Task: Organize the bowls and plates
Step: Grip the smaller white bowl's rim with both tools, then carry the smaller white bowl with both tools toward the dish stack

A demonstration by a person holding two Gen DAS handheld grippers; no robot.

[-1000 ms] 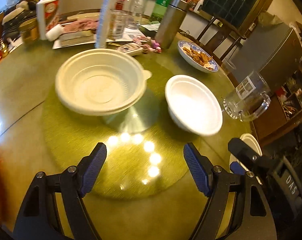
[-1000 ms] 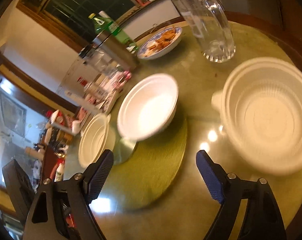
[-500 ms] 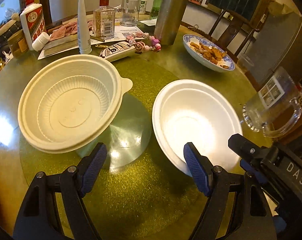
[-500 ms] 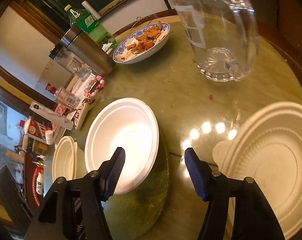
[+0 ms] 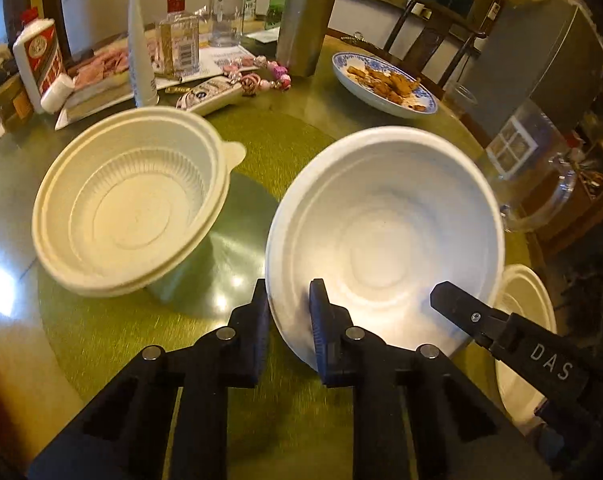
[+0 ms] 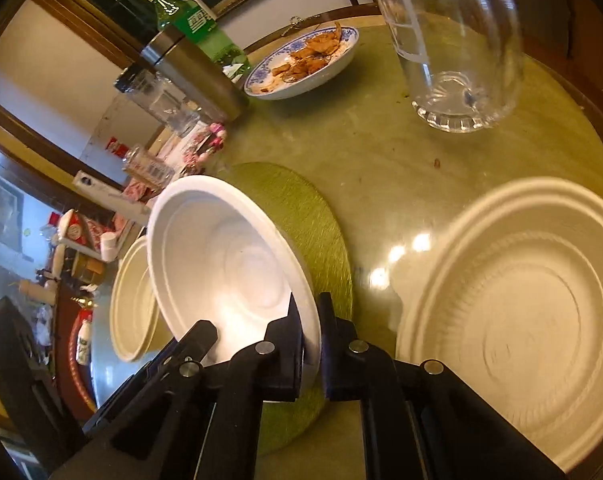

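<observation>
A white bowl [image 5: 385,248] sits over the round green mat [image 5: 141,340], its rim tilted toward me. My left gripper [image 5: 289,304] has its jaws closing on the bowl's near left rim, one finger outside and one inside. My right gripper [image 6: 310,320] is shut on the same white bowl [image 6: 229,256] at its near right rim, and its black finger [image 5: 453,304] shows in the left wrist view. A cream ribbed bowl [image 5: 129,208] stands to the left on the mat. Another cream bowl [image 6: 521,312] lies to the right on the table.
A blue-patterned plate of food [image 5: 385,84], a steel flask [image 5: 305,16], bottles and small clutter fill the table's far side. A glass mug [image 6: 461,52] stands at the far right near the table edge.
Both grippers came forward and down to the white bowl. Both went from wide open to closed on its rim, left on the near left side, right on the near right.
</observation>
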